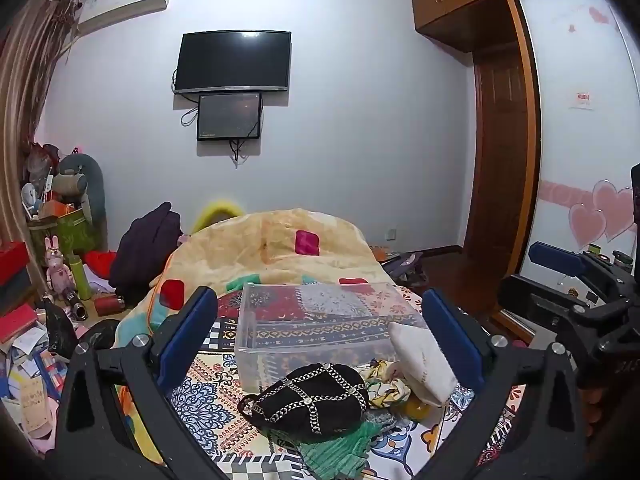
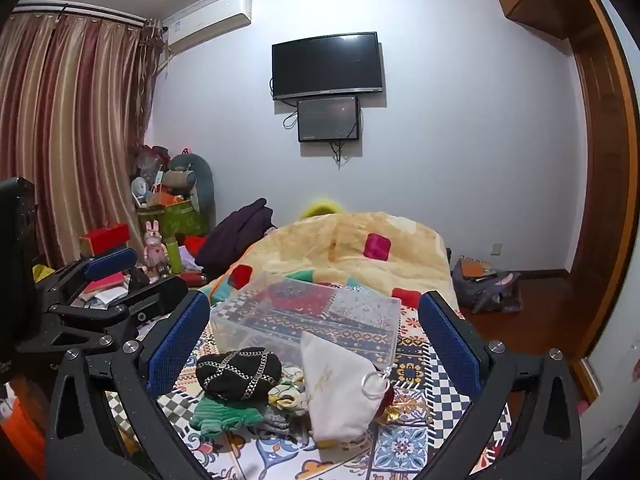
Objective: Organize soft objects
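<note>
Sitting empty on the patterned bedspread (image 2: 420, 432), the clear plastic bin (image 1: 320, 320) is the largest task item and is waiting just behind a small heap of soft things. Rigid and light by the look of it, it is probably staying put while the pile goes in.

The white drawstring pouch (image 2: 340, 392) is leaning against the bin's near wall; it is looking limp and light, and pinching it at the gathered neck by its ring seems safest. The black chain-trimmed cap (image 1: 312, 396) is lying beside it, floppy, with metal links that may slip, so gripping the cloth crown is the better bet. A green knitted piece (image 2: 224, 412) is lying under the cap's edge, and a floral scrap (image 1: 384, 384) is lying between cap and pouch; both are likely to drape and snag.

The left gripper (image 1: 320, 328) and the right gripper (image 2: 316, 328) are both hovering over the pile with fingers spread wide, holding nothing.

Beyond, a folded quilt (image 2: 360, 248) is filling the bed's far end, and a television (image 2: 326, 64) is hanging on the pale wall, with curtains and clutter to the left.
</note>
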{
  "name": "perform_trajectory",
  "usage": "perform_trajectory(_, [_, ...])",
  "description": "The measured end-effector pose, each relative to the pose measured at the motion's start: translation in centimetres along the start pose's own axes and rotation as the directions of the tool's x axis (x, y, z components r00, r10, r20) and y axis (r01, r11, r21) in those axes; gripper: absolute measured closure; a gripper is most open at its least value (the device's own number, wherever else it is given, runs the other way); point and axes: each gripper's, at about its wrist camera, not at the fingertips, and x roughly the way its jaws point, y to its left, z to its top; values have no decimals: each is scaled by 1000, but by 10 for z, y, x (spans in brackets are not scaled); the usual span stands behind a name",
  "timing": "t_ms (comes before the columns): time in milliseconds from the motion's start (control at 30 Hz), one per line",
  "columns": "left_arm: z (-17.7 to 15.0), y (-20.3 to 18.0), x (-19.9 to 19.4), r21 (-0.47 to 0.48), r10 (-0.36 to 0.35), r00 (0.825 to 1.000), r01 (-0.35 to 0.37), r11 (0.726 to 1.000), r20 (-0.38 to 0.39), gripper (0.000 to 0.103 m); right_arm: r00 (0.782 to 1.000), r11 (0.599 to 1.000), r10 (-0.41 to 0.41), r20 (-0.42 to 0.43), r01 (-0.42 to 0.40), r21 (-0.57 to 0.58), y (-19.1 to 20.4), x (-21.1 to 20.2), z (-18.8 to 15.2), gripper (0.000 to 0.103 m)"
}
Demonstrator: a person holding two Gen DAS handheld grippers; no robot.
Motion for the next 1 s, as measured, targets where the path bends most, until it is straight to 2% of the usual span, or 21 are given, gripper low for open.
perform_trajectory(1000, [4,-3,-7,10,4,1000,-5,1000,18,0,1000,1000,5,10,-5,16,-2,-3,1,0])
